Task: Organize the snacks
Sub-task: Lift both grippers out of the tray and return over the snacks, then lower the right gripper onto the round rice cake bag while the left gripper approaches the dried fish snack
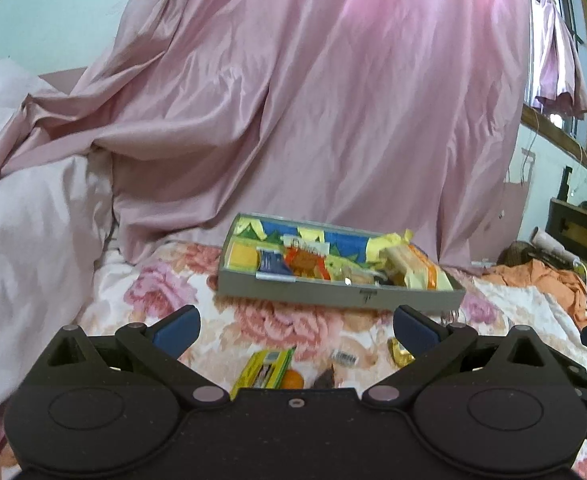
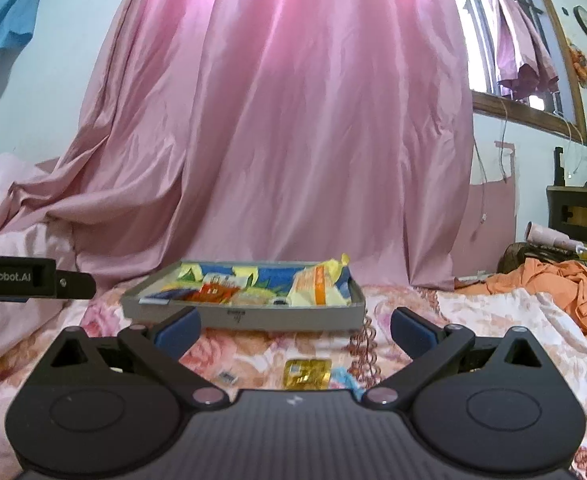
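Note:
A grey tray [image 1: 333, 294] holding several snack packets rests on the floral bedspread, seen again in the right wrist view as the grey tray [image 2: 293, 318]. My left gripper [image 1: 295, 324] is open and empty, short of the tray. Below it lie a yellow-green packet [image 1: 263, 368], an orange snack [image 1: 293, 380], a dark wrapper [image 1: 325, 378], a small barcode sachet [image 1: 344, 357] and a gold wrapper [image 1: 400, 353]. My right gripper [image 2: 295, 324] is open too, with a gold packet [image 2: 307, 374] and a small sachet [image 2: 226, 377] on the bed between its fingers.
A pink curtain [image 1: 313, 100] hangs behind the tray and spills onto the bed. Pale bedding [image 1: 25, 248] is piled at the left. Orange cloth [image 2: 557, 280] and a dark cabinet [image 2: 581, 208] sit at the right. The other gripper's body [image 2: 25, 278] juts in from the left.

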`<control>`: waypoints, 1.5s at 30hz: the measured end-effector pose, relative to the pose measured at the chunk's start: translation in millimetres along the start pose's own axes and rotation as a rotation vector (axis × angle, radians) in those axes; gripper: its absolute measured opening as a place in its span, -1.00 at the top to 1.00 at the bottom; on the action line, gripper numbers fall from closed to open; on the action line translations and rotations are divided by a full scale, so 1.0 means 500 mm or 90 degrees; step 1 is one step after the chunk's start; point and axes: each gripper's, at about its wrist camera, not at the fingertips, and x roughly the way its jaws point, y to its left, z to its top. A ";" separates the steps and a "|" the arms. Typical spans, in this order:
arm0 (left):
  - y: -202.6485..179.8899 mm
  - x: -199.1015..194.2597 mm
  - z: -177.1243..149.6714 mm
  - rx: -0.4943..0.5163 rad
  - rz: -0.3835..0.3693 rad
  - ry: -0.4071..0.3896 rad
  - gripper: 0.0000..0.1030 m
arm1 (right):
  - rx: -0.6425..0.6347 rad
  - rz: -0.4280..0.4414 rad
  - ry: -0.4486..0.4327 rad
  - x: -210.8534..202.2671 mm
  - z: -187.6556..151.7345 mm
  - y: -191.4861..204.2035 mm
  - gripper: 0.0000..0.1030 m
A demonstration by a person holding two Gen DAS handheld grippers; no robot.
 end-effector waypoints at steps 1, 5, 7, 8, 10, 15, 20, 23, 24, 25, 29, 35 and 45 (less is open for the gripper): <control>0.003 -0.002 -0.006 0.002 0.000 0.006 -0.98 | -0.004 0.002 0.006 -0.004 -0.004 0.003 -1.00; 0.014 -0.003 -0.029 0.011 0.002 0.027 -0.98 | -0.011 0.003 0.036 -0.014 -0.021 0.012 -1.00; 0.020 0.000 -0.041 0.014 0.004 0.039 -0.98 | -0.009 0.006 0.052 -0.016 -0.028 0.014 -1.00; 0.022 0.002 -0.047 0.016 0.005 0.046 -0.98 | -0.008 0.008 0.061 -0.015 -0.031 0.014 -1.00; 0.026 0.006 -0.059 0.020 0.008 0.059 -0.98 | -0.006 0.010 0.075 -0.013 -0.037 0.016 -1.00; 0.033 0.023 -0.088 0.028 0.014 0.096 -0.98 | -0.003 0.010 0.119 0.003 -0.055 0.018 -1.00; 0.036 0.036 -0.111 0.037 0.014 0.127 -0.98 | -0.005 0.011 0.149 0.015 -0.075 0.019 -1.00; 0.036 0.044 -0.120 0.043 0.016 0.141 -0.98 | -0.005 0.015 0.165 0.022 -0.082 0.020 -1.00; 0.037 0.047 -0.122 0.044 0.017 0.146 -0.98 | -0.005 0.016 0.170 0.025 -0.084 0.021 -1.00; 0.038 0.050 -0.124 0.044 0.018 0.152 -0.98 | -0.006 0.016 0.177 0.028 -0.087 0.022 -1.00; 0.043 0.061 -0.132 0.046 0.020 0.170 -0.98 | -0.010 0.018 0.203 0.041 -0.099 0.026 -1.00; 0.054 0.081 -0.140 0.042 0.022 0.200 -0.98 | -0.013 0.022 0.234 0.066 -0.114 0.032 -1.00; 0.061 0.118 -0.153 0.052 0.020 0.227 -0.98 | -0.008 0.021 0.266 0.101 -0.135 0.032 -1.00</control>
